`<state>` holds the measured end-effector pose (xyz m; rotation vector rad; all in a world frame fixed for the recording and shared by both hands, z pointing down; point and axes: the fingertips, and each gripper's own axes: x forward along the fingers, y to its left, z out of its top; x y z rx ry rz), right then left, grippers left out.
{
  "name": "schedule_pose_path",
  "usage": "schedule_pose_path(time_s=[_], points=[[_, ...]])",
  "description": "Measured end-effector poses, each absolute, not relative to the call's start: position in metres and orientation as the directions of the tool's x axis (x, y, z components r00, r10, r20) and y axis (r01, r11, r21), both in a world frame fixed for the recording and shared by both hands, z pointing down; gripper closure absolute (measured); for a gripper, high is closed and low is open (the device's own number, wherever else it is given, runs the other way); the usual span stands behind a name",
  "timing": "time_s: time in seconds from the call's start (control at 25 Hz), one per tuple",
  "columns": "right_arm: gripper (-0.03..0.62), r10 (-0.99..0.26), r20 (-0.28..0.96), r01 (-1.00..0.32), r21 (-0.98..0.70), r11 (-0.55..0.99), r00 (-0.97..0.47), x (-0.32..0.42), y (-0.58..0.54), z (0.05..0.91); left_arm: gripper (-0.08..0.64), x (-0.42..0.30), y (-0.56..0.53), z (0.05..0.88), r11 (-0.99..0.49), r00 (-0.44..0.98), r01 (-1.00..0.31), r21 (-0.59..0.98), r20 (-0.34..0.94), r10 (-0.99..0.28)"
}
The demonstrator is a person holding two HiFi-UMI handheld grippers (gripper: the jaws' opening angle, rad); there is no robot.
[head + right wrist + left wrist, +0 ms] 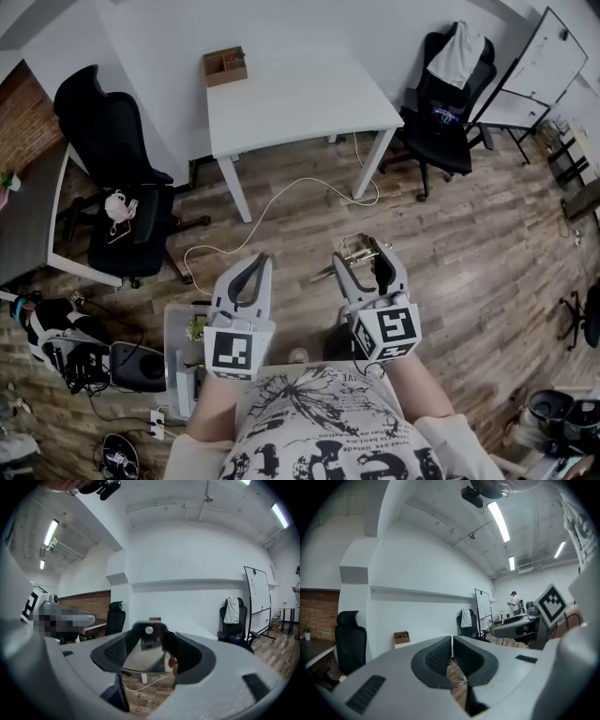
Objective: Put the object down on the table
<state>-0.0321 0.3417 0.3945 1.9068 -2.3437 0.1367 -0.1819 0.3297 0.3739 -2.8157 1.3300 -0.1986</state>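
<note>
1 white table (300, 98) stands on wood flooring (469, 253) by a wall (150, 37).

We find no fully legible text in any view.
Shirt (319, 427) print: large letters at bottom frame edge, cropped; word unreadable.
Left marker cube (232, 352), right marker cube (386, 330): black-white square codes only.
Whiteboard (548, 58): marks too small to read.

The table (300, 94), box (225, 66) on its far-left corner, stands between left chair (117, 178) and right chair (448, 108).
</note>
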Motion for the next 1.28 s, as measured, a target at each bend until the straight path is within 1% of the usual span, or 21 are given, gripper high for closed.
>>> schedule_pose_path(time_s=[0.2,0.36,0.48,0.92,1.12,1.28], points=[[0.313,-0.96,0.168,-0.974,-0.009,0.225,-0.223,-0.017,0.308,0.406,0.548,-0.169,0.299,0.381,-0.615,0.605,-0.785,-0.07,0.122,-0.787],[0.313,-0.952,0.168,-0.967,-0.022,0.254,-0.255,0.005,0.265,0.411,0.548,-0.148,0.265,0.383,-0.59,0.581,-0.802,-0.092,0.109,-0.806],[0.313,-0.947,0.16,-0.96,-0.03,0.277,-0.279,0.028,0.226,0.407,0.548,-0.127,0.232,0.379,-0.56,0.549,-0.824,-0.086,0.121,-0.827],[0.313,-0.907,0.157,-0.918,0.009,0.397,-0.391,0.124,0.07,0.391,0.548,-0.034,0.093,0.36,-0.439,0.433,-0.894,-0.091,0.077,-0.898],[0.313,-0.885,0.189,-0.901,0.008,0.434,-0.425,0.156,0.019,0.401,0.548,-0.001,0.046,0.365,-0.411,0.405,-0.906,-0.1,0.069,-0.911],[0.313,-0.87,0.215,-0.892,-0.014,0.452,-0.444,0.164,-0.017,0.409,0.548,0.01,0.016,0.371,-0.407,0.397,-0.909,-0.091,0.111,-0.911]])
